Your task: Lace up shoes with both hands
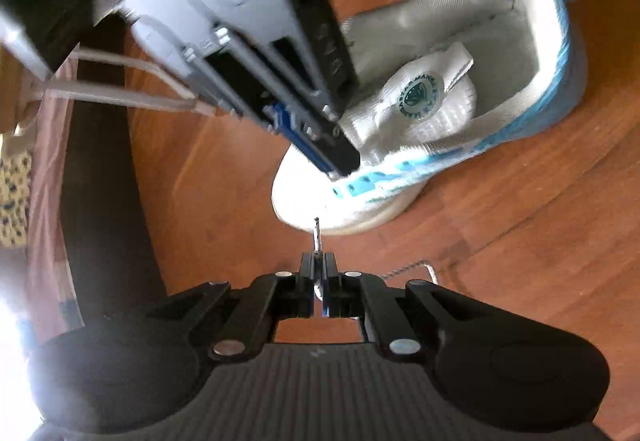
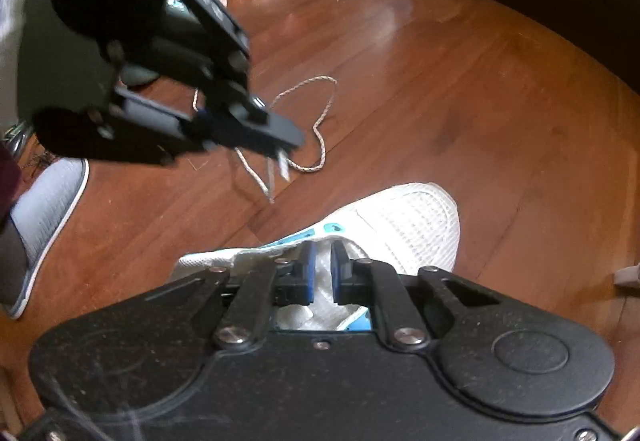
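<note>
- The white and blue shoe (image 1: pixel 420 113) sits on the wood floor (image 1: pixel 520 261).
- The left gripper (image 1: pixel 318 261) pinches the lace (image 2: pixel 316 121) tip, pointing straight at the shoe's toe, very near.
- The right gripper (image 2: pixel 323 261) grips the shoe's tongue (image 1: pixel 416 101).

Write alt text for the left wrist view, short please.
The left hand-held gripper is shut on the tip of a speckled shoelace, aimed at a white and blue sneaker on a wooden floor. The right hand-held gripper reaches down from the upper left onto the sneaker's eyelet area, blurred.
</note>
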### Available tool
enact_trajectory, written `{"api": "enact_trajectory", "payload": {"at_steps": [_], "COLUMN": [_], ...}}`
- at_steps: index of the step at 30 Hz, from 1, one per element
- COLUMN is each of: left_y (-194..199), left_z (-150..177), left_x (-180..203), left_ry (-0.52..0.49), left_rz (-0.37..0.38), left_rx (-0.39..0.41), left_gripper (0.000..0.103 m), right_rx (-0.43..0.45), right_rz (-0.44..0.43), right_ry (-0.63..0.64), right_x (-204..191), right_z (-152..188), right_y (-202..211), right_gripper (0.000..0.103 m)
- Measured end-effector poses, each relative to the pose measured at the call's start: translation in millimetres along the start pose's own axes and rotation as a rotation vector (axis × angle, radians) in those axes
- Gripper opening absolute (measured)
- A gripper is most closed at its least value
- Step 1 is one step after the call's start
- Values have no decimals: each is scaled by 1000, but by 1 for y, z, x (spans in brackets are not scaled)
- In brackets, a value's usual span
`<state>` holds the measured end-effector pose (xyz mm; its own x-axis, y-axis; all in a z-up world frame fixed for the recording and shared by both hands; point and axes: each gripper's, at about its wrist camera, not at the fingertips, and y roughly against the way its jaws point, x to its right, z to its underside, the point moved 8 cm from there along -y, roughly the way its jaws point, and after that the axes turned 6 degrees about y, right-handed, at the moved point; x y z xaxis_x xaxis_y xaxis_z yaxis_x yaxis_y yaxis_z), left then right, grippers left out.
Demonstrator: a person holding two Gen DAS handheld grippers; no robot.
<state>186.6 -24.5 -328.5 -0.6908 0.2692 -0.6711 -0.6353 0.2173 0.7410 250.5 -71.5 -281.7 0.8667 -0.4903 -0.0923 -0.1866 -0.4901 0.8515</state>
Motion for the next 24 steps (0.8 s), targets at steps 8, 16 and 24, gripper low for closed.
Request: {"api": "enact_trajectory", "payload": {"at_steps": [8,16,24], "left_y": [-23,-27,-27], "left_z": [-3,-3,4], "left_x": [10,22,23], "left_ry": [-245,-379,-437], "left_rz": [-103,-147,-163], "left_rx": [12,9,-8], "left_gripper": [2,2,2], "right_rx": [-12,1,31], "right_rz": [-31,-43,-70], "right_ry": [-52,-98,-166], "right_x": [6,7,13], "right_z": [1,6,8], "right_y": [-10,-12,-9], "right_gripper": [6,6,6]}}
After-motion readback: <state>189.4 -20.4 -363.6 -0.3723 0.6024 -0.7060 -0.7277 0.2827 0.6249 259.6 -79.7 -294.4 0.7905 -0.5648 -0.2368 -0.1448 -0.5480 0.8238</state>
